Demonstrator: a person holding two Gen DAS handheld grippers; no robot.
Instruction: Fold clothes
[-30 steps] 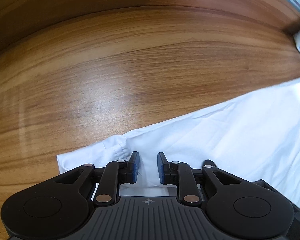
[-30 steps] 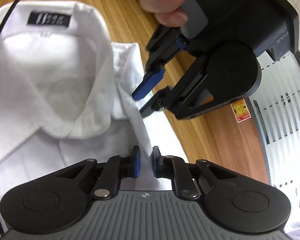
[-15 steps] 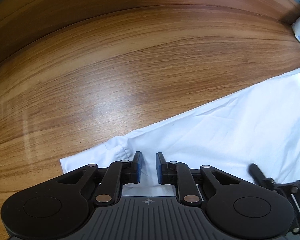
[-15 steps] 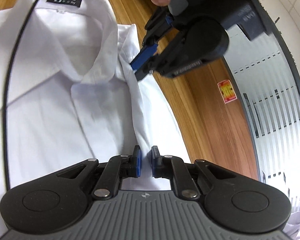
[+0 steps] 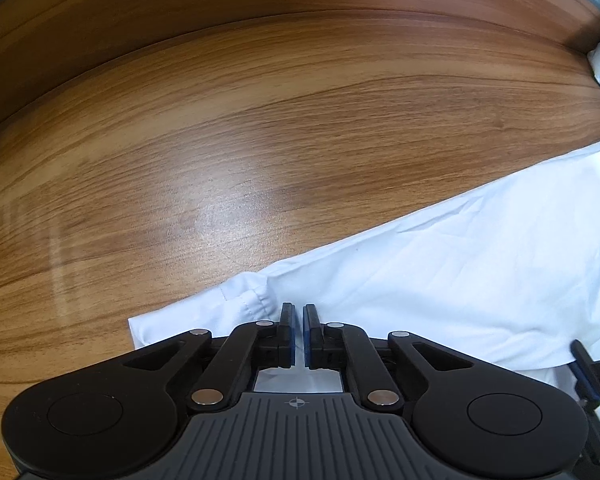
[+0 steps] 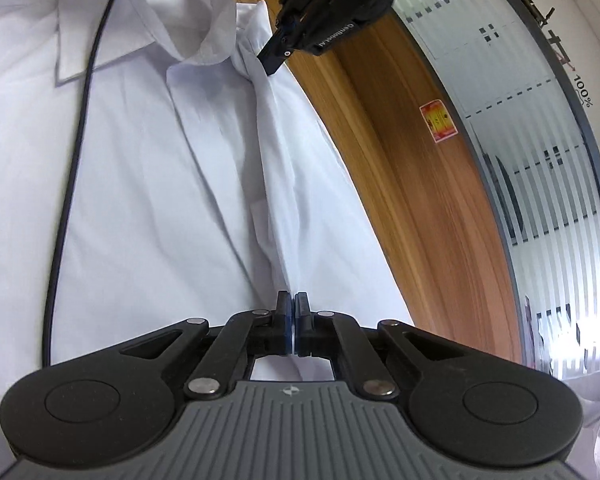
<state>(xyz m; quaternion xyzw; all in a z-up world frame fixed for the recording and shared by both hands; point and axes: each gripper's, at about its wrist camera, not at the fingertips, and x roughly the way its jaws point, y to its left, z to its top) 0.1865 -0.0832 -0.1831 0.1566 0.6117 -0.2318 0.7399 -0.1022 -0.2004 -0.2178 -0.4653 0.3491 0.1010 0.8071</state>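
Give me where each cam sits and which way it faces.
Left wrist: on the left gripper, looking along its near-shut fingers over the white shirt edge and wooden table; right gripper at the frame's right edge.
Right wrist: on the right gripper, looking up the shirt toward the collar; left gripper at the shoulder.
Shared: shirt, table, the other gripper.

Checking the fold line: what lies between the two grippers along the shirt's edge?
In the right wrist view, only a raised ridge of the white shirt runs from the right gripper to the left gripper; nothing else.
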